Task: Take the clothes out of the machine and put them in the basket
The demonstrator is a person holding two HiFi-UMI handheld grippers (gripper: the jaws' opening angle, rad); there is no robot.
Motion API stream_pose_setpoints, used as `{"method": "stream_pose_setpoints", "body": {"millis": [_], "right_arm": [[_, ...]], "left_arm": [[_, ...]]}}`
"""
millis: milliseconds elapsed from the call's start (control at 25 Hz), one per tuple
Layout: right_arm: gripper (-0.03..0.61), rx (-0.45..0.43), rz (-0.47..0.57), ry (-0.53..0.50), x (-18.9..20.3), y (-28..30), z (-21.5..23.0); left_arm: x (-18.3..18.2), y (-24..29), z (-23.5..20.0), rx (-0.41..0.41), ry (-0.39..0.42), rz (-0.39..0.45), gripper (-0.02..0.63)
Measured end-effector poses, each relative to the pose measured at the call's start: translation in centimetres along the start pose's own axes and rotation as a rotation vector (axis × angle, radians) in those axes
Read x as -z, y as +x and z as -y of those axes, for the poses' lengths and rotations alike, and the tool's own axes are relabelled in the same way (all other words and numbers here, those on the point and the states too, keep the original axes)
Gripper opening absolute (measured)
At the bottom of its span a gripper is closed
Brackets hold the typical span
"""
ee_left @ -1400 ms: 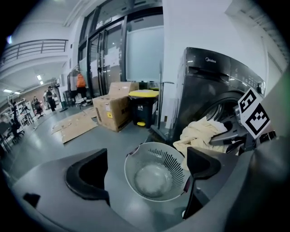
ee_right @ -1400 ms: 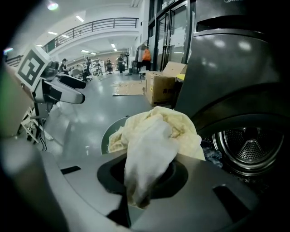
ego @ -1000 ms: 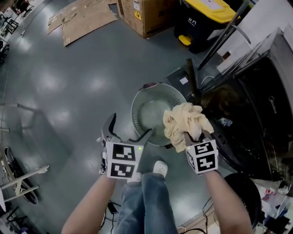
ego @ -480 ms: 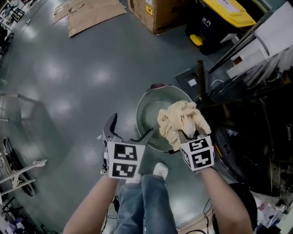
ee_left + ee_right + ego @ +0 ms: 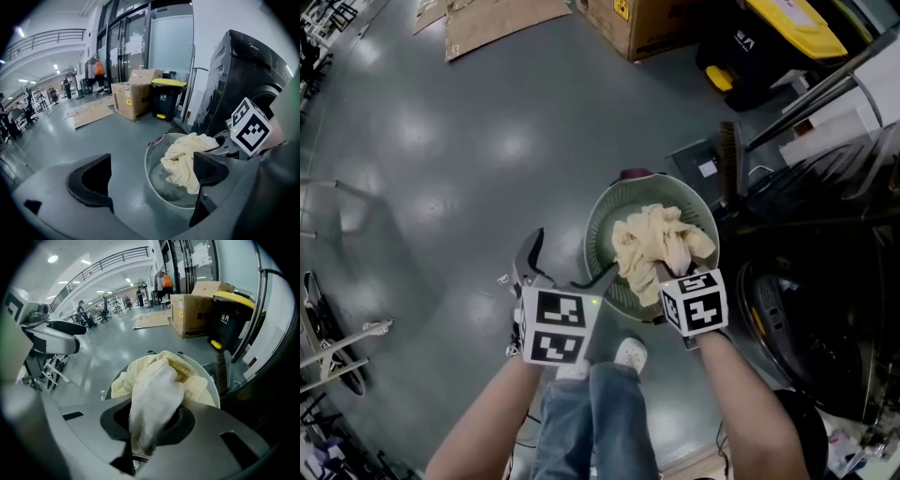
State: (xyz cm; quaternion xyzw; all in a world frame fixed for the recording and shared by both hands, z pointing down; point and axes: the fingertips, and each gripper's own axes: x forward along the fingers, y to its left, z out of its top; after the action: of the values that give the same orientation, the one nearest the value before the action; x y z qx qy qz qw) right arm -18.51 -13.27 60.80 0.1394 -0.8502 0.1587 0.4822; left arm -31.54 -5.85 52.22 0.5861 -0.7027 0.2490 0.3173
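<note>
Clothes (image 5: 661, 246), one cream bundle, are clamped between the jaws of the right gripper (image 5: 667, 279) and are now hung down into the basket (image 5: 593, 246); a second ago they were held higher, at its right rim. The left gripper (image 5: 570, 259) is held empty, jaws apart, beside the basket. The machine (image 5: 825, 309) is cut off at the right and too dark to be made out.

— Where is there open room?
— Left of the basket (image 5: 592, 239) the floor (image 5: 441, 187) lies bare.
— And right?
— The machine (image 5: 825, 281) crowds it closely; a box (image 5: 647, 23) and bin (image 5: 750, 47) stand far.
</note>
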Motion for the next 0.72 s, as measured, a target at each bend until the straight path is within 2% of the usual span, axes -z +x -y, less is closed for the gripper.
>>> {"method": "stream_pose_setpoints", "body": {"millis": [400, 480, 560, 680, 720], "right_arm": [[0.098, -0.019, -0.049, 0.265, 3.6, 5.7, 1.0], [0.143, -0.048, -0.047, 0.318, 4.0, 6.4, 0.9], [0.234, -0.061, -0.052, 0.345, 4.3, 6.8, 0.9], [0.331, -0.05, -0.043, 0.349, 4.6, 6.9, 1.1], [0.338, -0.045, -0.037, 0.345, 4.6, 6.8, 1.2]], "left_arm": [[3.0, 2.2, -0.8, -0.015, 0.023, -0.039, 0.549], [3.4, 2.6, -1.4, -0.032, 0.015, -0.044, 0.549], [3.6, 2.8, -1.9, -0.042, -0.005, -0.046, 0.549], [4.1, 2.9, -2.2, -0.046, -0.02, -0.056, 0.549], [4.2, 3.0, -2.2, -0.045, -0.022, -0.061, 0.549]]}}
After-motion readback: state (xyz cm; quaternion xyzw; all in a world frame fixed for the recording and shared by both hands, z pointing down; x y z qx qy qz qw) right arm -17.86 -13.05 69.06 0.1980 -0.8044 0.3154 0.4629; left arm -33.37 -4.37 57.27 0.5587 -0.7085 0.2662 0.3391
